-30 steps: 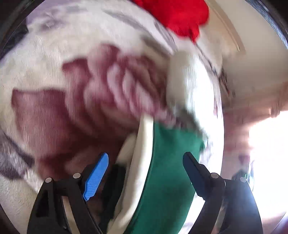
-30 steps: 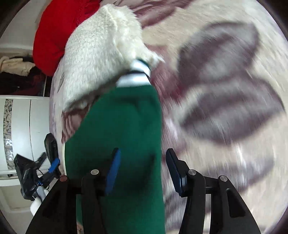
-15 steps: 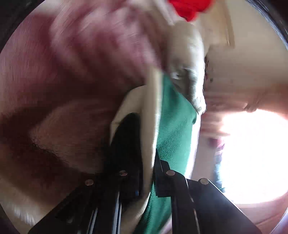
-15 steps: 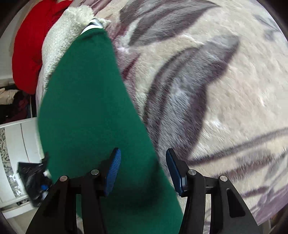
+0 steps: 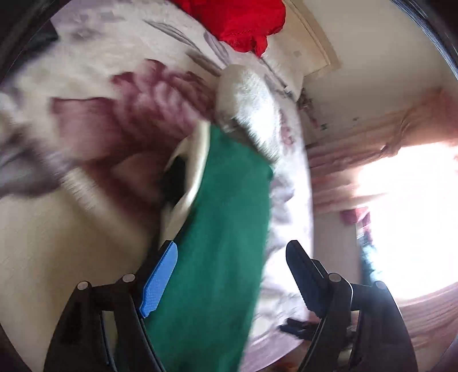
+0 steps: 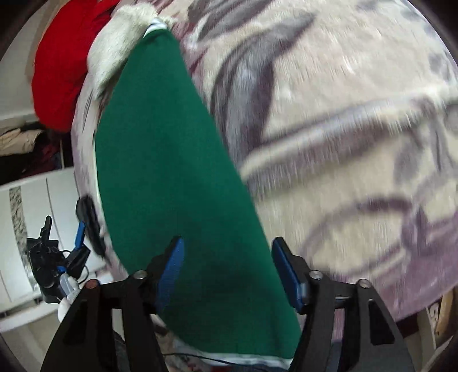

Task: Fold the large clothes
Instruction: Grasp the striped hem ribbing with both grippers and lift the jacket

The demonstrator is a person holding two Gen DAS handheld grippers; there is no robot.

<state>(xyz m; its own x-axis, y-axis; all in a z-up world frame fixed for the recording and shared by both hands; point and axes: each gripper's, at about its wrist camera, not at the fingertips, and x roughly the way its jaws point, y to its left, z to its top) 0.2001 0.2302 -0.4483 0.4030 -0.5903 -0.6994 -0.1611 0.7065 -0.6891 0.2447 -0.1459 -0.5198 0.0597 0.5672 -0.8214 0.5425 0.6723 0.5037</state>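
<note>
A green garment (image 5: 226, 229) with a cream lining edge (image 5: 197, 160) lies stretched on a floral bed blanket (image 5: 94, 85). Its far end meets a white fluffy garment (image 5: 246, 94). My left gripper (image 5: 232, 271) is open, with the green cloth lying between and below the fingers. In the right wrist view the green garment (image 6: 163, 160) runs from the white fluffy garment (image 6: 117, 37) down to my right gripper (image 6: 226, 269), which is open over its near end. The left gripper also shows at the right wrist view's left edge (image 6: 71, 246).
A red garment (image 5: 237, 23) lies at the bed's far end, also in the right wrist view (image 6: 60, 71). The blanket (image 6: 343, 128) fills the right side there. A bright window with pink curtains (image 5: 400, 200) stands to the right. White cabinets (image 6: 25, 217) stand left.
My left gripper was shut on the garment's cream edge half a second ago and is now open. The green garment lies more stretched out. The right gripper stays open.
</note>
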